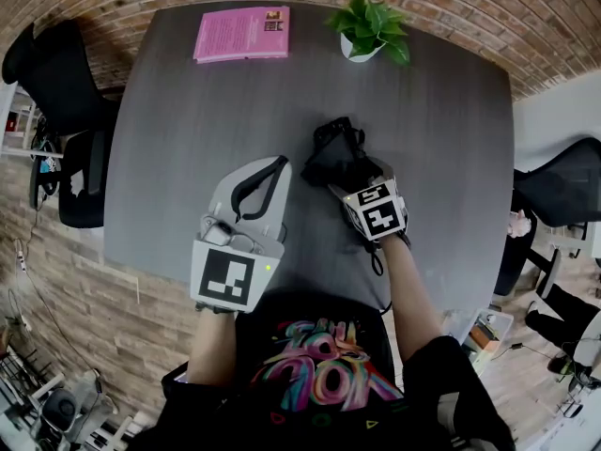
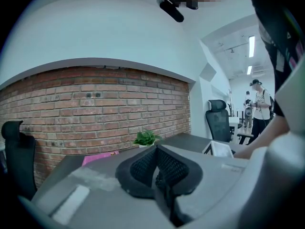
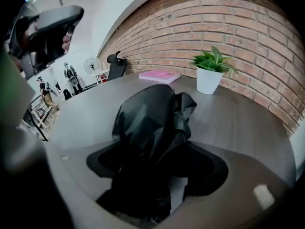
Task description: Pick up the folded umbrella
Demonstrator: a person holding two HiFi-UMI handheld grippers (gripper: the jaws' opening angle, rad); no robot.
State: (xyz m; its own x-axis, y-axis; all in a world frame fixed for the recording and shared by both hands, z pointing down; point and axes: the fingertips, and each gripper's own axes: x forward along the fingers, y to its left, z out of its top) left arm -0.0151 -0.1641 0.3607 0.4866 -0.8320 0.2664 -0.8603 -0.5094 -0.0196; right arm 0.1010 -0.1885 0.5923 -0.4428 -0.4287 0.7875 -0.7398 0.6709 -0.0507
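Observation:
The folded umbrella [image 1: 336,145] is a crumpled black bundle lying on the grey table [image 1: 188,111], near its middle. My right gripper [image 1: 331,164] points steeply down over it. In the right gripper view the umbrella [image 3: 147,118] fills the gap of my right gripper [image 3: 157,165], whose jaws stand wide on either side, and I see no pad pressing on the fabric. My left gripper [image 1: 272,169] hovers to the left of the umbrella, apart from it. In the left gripper view its black pads [image 2: 143,168] meet with nothing between them.
A pink book [image 1: 242,33] lies at the table's far edge and a potted plant [image 1: 368,28] stands to its right. A black office chair [image 1: 56,73] stands off the table's left side and another [image 1: 563,181] off its right. A brick wall runs behind the table.

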